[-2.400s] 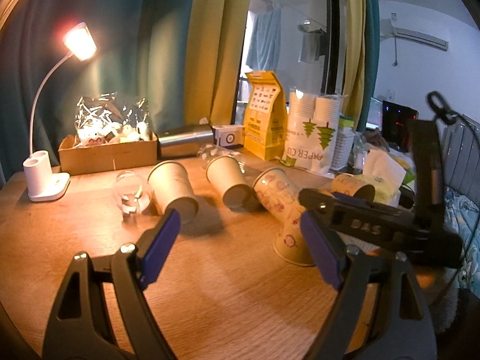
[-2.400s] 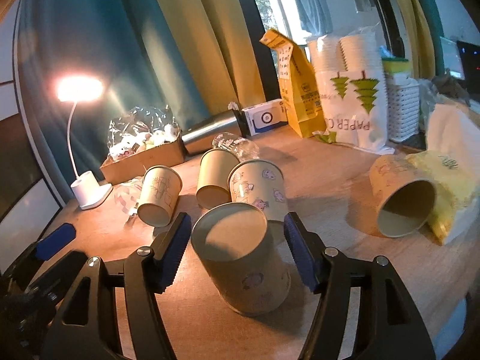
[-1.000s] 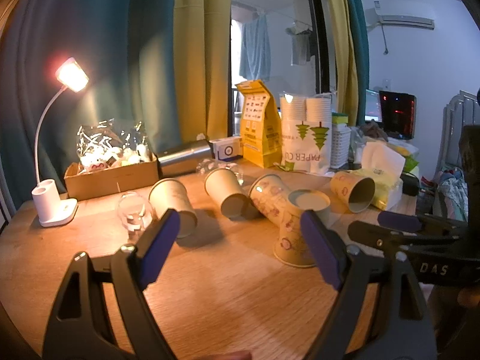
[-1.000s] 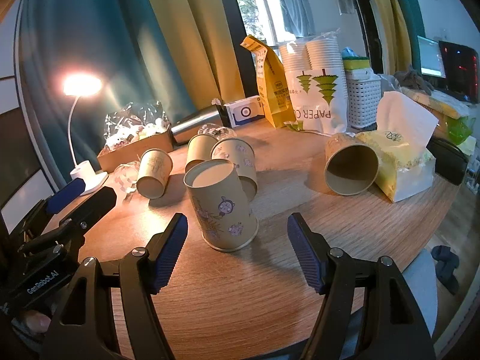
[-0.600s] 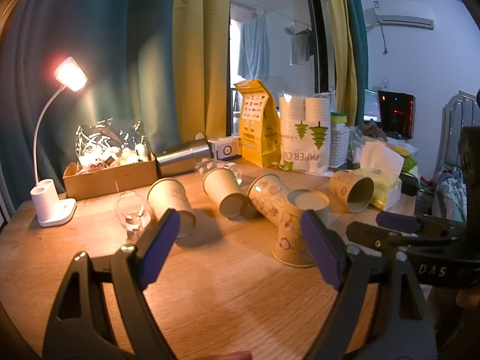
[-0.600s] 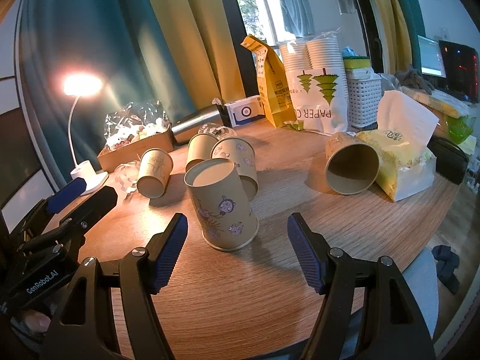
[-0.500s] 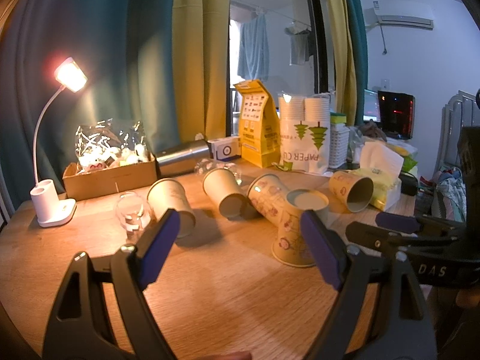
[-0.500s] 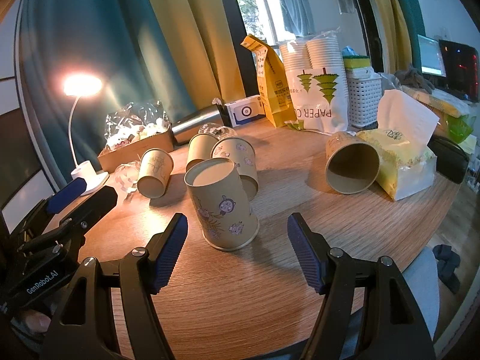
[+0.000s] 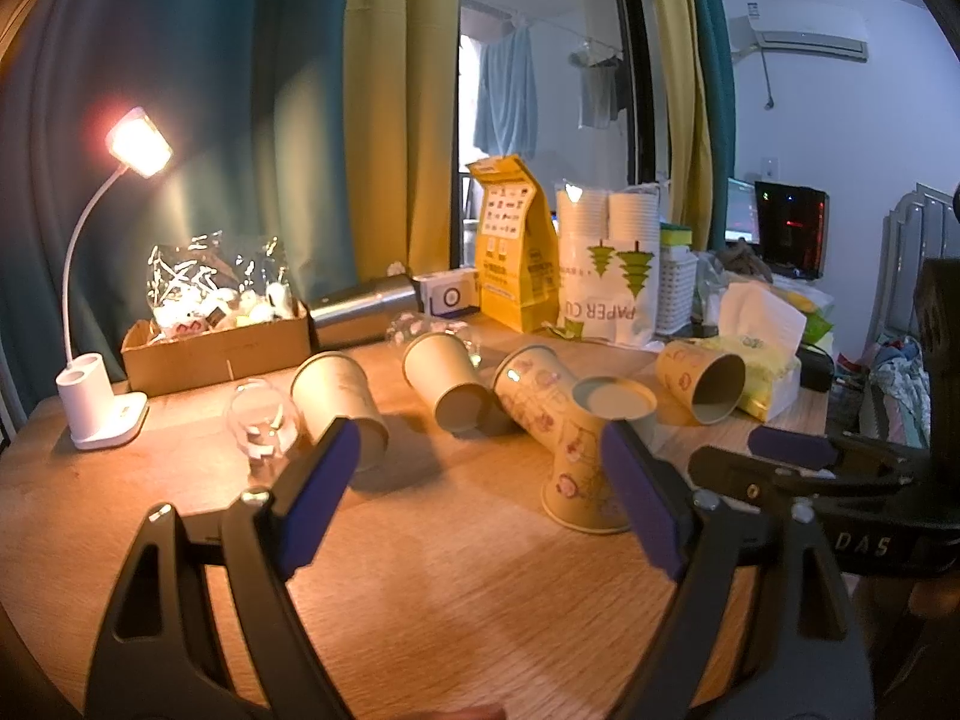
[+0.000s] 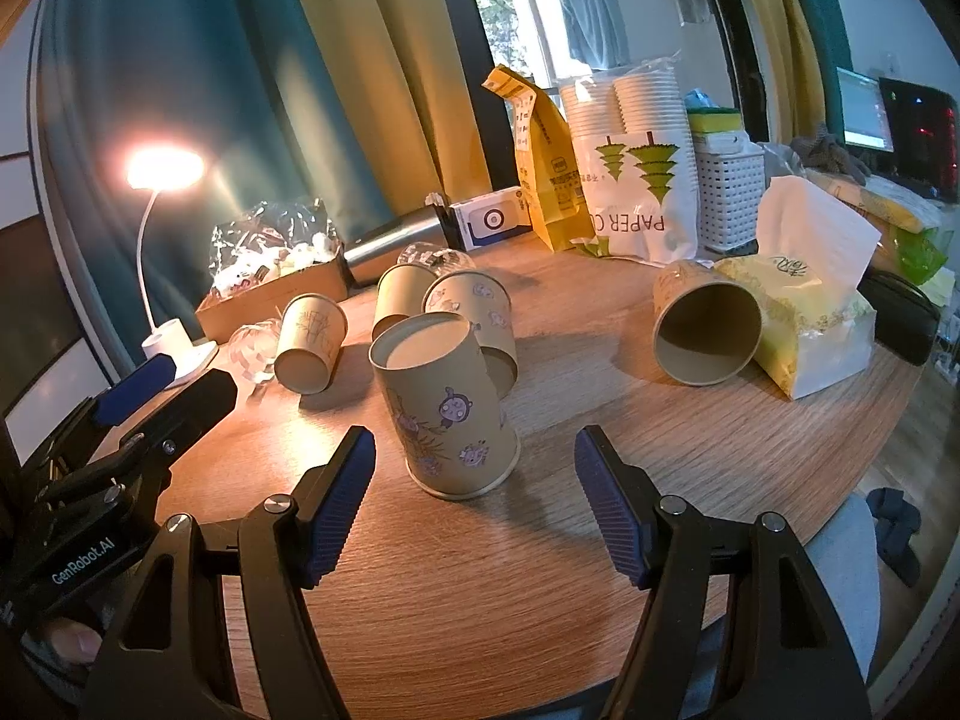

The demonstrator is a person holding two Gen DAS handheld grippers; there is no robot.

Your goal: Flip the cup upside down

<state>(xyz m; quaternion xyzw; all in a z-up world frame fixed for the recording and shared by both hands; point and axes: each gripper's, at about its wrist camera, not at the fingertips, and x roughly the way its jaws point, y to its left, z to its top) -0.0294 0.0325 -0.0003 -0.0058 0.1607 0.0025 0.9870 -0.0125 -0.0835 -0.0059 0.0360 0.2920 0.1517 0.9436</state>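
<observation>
A printed paper cup (image 10: 447,408) stands upside down, rim on the wooden table (image 10: 600,420), base up; it also shows in the left wrist view (image 9: 591,456). My right gripper (image 10: 474,498) is open and empty, drawn back just in front of this cup; it also shows at the right of the left wrist view (image 9: 780,462). My left gripper (image 9: 474,498) is open and empty over the table's front middle, the cup beyond its right finger. Other paper cups lie on their sides: one at the right (image 10: 705,321), others behind (image 10: 309,339).
A lit desk lamp (image 9: 105,360) stands at the left. A cardboard box (image 9: 216,345), a steel flask (image 9: 366,309), a yellow bag (image 9: 516,246), a pack of paper cups (image 9: 606,264) and a tissue pack (image 10: 804,312) line the back and right. A clear glass (image 9: 261,420) lies nearby.
2.4 s ago my right gripper's fingers flanked the upside-down cup closely. It has since drawn back and the cup stands alone. Nothing has moved in the last second.
</observation>
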